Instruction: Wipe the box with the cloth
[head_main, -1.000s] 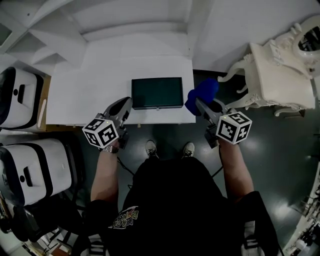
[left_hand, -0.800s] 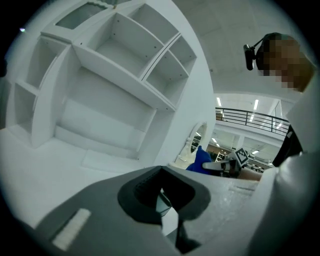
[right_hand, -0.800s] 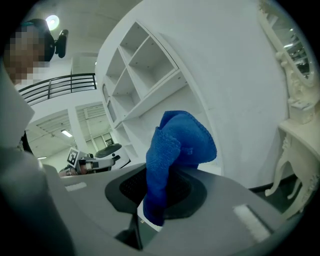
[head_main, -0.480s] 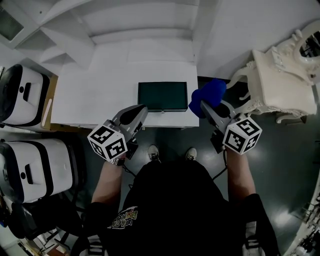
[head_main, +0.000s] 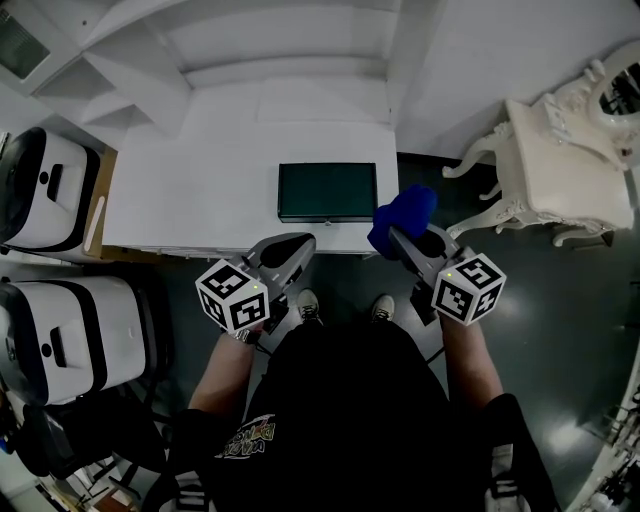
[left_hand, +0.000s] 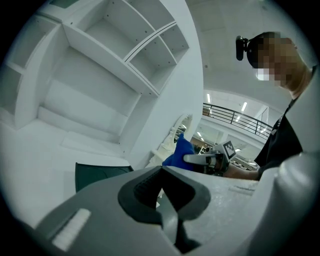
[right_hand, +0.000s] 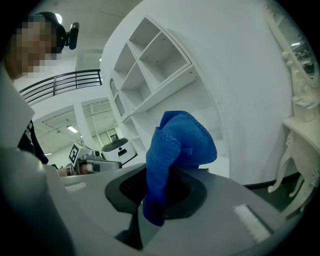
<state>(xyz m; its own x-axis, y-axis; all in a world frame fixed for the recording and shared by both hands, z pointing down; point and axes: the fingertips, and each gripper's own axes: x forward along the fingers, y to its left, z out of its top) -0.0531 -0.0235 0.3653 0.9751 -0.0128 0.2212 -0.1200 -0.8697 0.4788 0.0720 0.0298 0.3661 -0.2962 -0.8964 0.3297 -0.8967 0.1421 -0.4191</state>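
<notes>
**Head view.** I hold the right gripper clamped on the cloth. The cloth is bunched above the jaws, presumably so that a free pad can meet the box. The box lies on the table, at 10 o'clock from the cloth and apart from it. The left gripper sits at the box's 7 o'clock.

**Left gripper view.** Jaws together with nothing between them. The box is at 9 o'clock, probably to be steadied.

**Right gripper view.** The jaws pinch the cloth's lower fold. The box is out of frame.
</notes>
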